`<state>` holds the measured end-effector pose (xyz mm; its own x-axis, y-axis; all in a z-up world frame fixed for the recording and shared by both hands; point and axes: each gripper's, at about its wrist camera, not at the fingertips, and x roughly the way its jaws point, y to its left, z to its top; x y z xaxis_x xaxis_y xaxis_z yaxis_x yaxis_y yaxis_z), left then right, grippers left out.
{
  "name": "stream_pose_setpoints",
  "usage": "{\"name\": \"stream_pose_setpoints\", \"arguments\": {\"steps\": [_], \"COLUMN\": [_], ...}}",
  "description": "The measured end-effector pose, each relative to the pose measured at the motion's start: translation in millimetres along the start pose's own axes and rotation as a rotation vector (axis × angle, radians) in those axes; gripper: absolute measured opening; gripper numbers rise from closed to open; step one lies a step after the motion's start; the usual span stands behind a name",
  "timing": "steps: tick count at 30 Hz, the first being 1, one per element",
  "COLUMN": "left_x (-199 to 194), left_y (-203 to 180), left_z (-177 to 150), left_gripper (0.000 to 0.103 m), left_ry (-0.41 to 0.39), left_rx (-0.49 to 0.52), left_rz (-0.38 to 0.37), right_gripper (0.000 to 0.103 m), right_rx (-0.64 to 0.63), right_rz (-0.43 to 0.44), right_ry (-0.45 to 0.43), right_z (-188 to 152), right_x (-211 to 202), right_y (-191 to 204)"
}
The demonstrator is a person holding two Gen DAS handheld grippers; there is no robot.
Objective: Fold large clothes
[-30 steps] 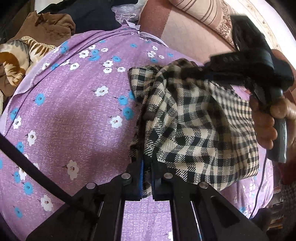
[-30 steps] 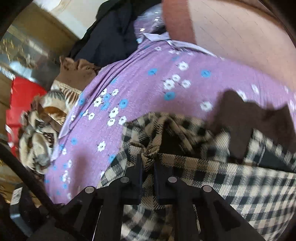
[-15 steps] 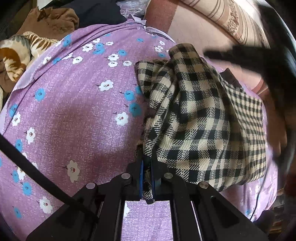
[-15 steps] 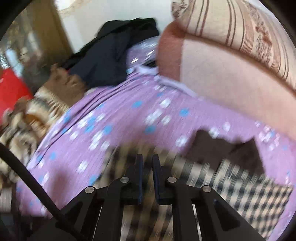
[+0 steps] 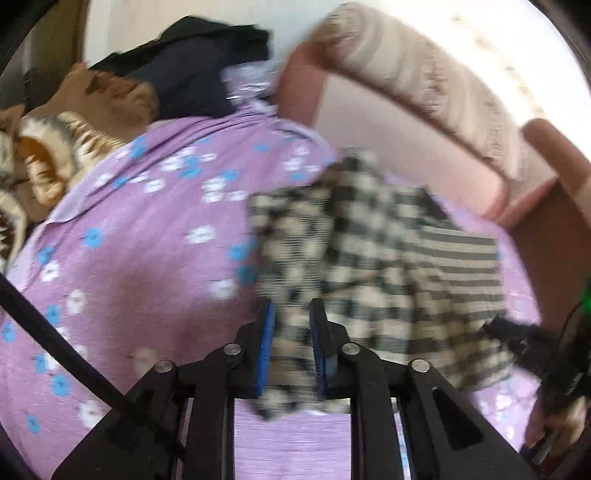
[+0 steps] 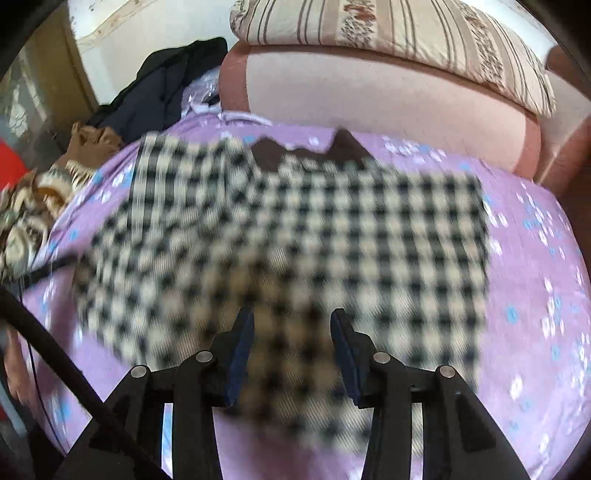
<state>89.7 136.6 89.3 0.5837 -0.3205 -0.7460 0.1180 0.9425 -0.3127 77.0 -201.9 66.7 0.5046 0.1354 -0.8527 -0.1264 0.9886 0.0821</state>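
A black and cream checked shirt (image 6: 303, 236) with a dark brown collar lies folded on the purple flowered bedspread (image 6: 535, 280). My right gripper (image 6: 291, 325) is open above the shirt's near part, holding nothing. In the left wrist view the checked shirt (image 5: 376, 258) lies at the centre right. My left gripper (image 5: 291, 314) has its jaws parted with the shirt's near edge between them, not clamped. The right gripper (image 5: 532, 343) shows blurred at the shirt's right edge.
A pink padded headboard (image 6: 388, 92) with a striped pillow (image 6: 406, 33) on top runs along the far side. A dark jacket (image 5: 199, 70), a brown garment (image 5: 110, 99) and a tiger-striped blanket (image 5: 48, 158) are piled at the far left.
Both grippers have opened and let go of the checked shirt. The right gripper has pulled back towards me, and the shirt now lies spread flatter on the bedspread.
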Motion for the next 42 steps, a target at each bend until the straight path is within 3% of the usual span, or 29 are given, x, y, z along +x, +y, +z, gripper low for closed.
{"name": "stream_pose_setpoints", "arguments": {"steps": [2,3,5,8,11,13,17,19,20,22,24,28,31,35,39,42], "left_x": [9,16,33,52,47,33,18,24,31,45,53,52,50,65,87,98], "left_y": [-21,-28,-36,-34,-31,-34,-41,-45,-46,-47,-48,-44,-40,-23,-2,2], "left_z": [-6,-10,-16,-24,-20,-14,-4,-4,-4,-9,-12,-8,1,22,35,40], "left_gripper": [0.036,0.036,0.036,0.035,0.035,0.035,0.037,0.042,0.043,0.043,0.043,0.043,0.043,0.046,0.046,0.046], "left_ry": [0.025,0.048,0.1,0.141,0.108,0.031,-0.053,-0.039,-0.022,0.021,0.038,0.028,0.008,0.009,0.03,0.03], "left_rx": [0.021,0.025,0.036,0.08,0.091,0.096,0.096,0.088,0.09,0.1,0.102,0.092,0.073,0.003,-0.074,-0.053], "left_rz": [-0.048,-0.042,-0.013,0.082,0.128,0.172,0.157,0.136,0.136,0.158,0.174,0.17,0.162,0.149,0.144,0.183], "right_gripper": [0.046,0.046,0.044,0.041,0.041,0.041,0.041,0.041,0.041,0.041,0.041,0.041,0.041,0.041,0.039,0.039], "right_rx": [0.01,0.023,0.101,0.177,0.266,0.274,0.261,0.222,0.196,0.161,0.11,0.123,0.238,0.357,0.351,0.265], "right_rz": [-0.012,-0.016,-0.018,-0.142,-0.209,-0.226,-0.103,-0.033,0.044,0.11,0.099,-0.047,0.008,0.116,0.244,0.27], "right_ry": [0.036,0.048,0.103,0.124,0.097,0.056,-0.059,-0.074,-0.059,-0.027,0.003,0.017,-0.083,-0.185,-0.176,-0.11], "right_z": [-19,-23,-36,-46,-52,-53,-44,-38,-34,-34,-36,-43,-43,-17,19,43], "right_x": [3,8,20,21,-1,-17,-37,-35,-27,-15,-2,8,-13,-22,4,38], "right_y": [-15,-22,-48,-89,-127,-138,-129,-114,-102,-84,-74,-99,-130,-148,-125,-94]}}
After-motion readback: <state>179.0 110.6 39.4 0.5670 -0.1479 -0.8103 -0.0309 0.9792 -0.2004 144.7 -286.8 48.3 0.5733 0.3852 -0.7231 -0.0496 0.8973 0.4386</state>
